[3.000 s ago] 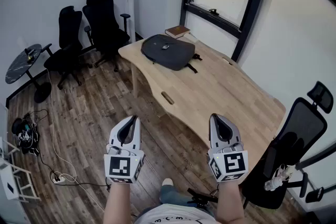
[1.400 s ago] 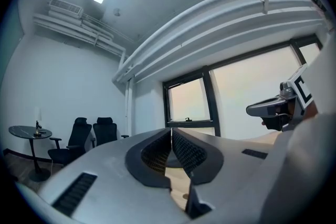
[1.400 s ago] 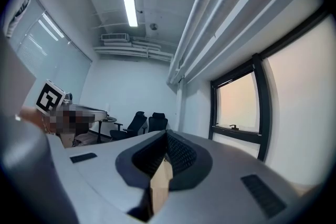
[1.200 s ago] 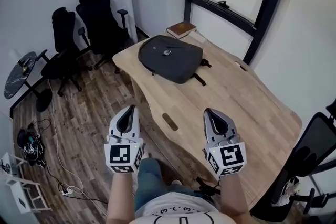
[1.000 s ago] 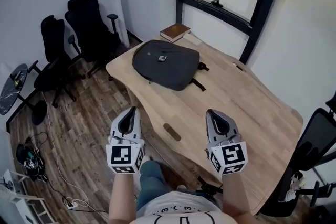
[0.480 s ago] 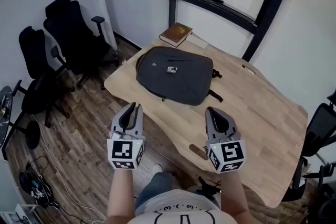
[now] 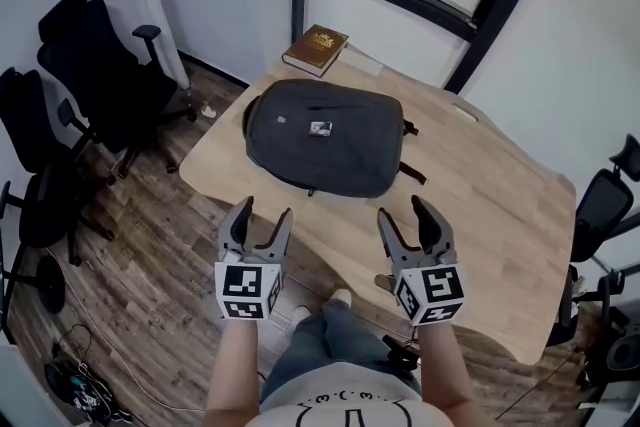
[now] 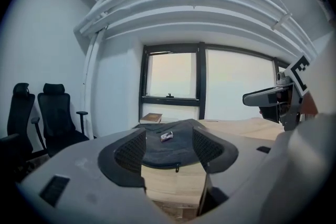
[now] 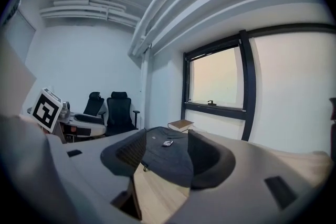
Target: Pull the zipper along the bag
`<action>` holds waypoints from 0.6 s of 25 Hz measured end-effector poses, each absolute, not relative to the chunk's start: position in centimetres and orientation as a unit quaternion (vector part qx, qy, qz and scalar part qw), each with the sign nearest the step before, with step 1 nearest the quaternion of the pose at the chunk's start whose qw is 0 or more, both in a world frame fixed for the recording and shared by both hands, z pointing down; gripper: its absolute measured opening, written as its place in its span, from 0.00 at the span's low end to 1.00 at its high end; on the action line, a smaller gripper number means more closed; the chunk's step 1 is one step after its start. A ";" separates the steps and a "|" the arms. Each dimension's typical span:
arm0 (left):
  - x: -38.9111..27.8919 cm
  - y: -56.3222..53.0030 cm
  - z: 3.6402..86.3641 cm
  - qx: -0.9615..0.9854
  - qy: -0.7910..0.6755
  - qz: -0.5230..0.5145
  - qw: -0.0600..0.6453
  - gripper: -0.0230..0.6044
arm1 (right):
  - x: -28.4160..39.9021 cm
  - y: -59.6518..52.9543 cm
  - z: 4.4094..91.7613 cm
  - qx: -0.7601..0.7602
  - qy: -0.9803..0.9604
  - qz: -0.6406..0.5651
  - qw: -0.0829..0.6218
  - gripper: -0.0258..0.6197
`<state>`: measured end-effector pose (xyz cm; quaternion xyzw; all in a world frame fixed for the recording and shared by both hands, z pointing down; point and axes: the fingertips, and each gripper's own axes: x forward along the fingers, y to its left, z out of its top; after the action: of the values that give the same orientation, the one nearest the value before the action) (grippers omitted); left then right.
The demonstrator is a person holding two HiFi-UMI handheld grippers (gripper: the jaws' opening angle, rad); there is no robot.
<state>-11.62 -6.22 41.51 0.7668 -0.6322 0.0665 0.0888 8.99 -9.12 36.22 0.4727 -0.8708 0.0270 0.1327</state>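
A white T-shirt (image 7: 340, 410) with dark print across the chest is worn, with blue jeans (image 7: 325, 345) and a pale shoe (image 7: 341, 297); the forearms are left uncovered. The left gripper (image 7: 264, 211) and right gripper (image 7: 402, 210) are built in light grey with dark, tapered jaws, which are opening with nothing between them. Their pads (image 8: 130, 152) are covered in a fine mesh texture. Each carries a white marker cube (image 7: 247, 290) printed with black squares.

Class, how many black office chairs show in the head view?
3. The wall chair and the edge chair stand left of the table; the right chair is cut by the frame's right edge. More may be hidden.
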 end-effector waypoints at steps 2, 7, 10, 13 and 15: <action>-10.8 -6.9 42.9 0.776 -0.618 0.078 0.101 0.45 | 9.4 -9.8 37.1 0.479 -0.866 0.040 0.136 0.49; -8.7 -8.5 47.5 0.787 -0.589 0.122 0.137 0.49 | 10.0 -12.3 40.9 0.481 -0.859 0.087 0.151 0.48; -7.8 -9.6 50.6 0.780 -0.585 0.158 0.155 0.49 | 9.9 -13.9 43.6 0.477 -0.855 0.105 0.173 0.47; -7.6 -11.5 53.1 0.764 -0.596 0.182 0.168 0.49 | 9.6 -15.7 45.7 0.473 -0.853 0.111 0.193 0.45; -7.0 -12.7 55.0 0.759 -0.592 0.198 0.184 0.49 | 9.5 -16.8 47.1 0.469 -0.851 0.119 0.204 0.44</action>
<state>-7.03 -12.65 54.96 0.7594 -0.5918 0.1978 0.1845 9.52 -16.84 47.06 0.4691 -0.8510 0.1193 0.2037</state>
